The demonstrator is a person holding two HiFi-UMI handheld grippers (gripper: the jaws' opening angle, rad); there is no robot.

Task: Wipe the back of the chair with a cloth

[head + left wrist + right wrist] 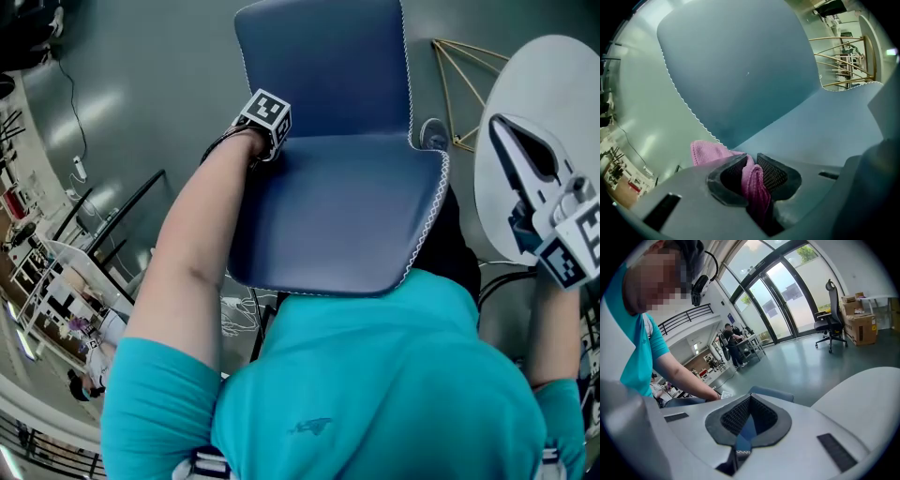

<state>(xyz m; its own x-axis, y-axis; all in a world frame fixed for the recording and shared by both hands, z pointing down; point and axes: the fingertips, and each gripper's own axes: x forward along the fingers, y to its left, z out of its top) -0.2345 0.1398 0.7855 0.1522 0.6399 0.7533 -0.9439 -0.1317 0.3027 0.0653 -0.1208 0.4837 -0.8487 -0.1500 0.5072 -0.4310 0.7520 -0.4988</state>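
Chair: backrest points away from person.
Cloth: pink, pinched by left tool, partly hidden.
Right tool: pressed together, empty.

No word or number can be read anywhere. The left cube, at 11 o'clock in the head view, and the right cube, at 3 o'clock, carry only black-and-white square markers. The small dark emblem on the teal shirt, at 6 o'clock, is too small to read
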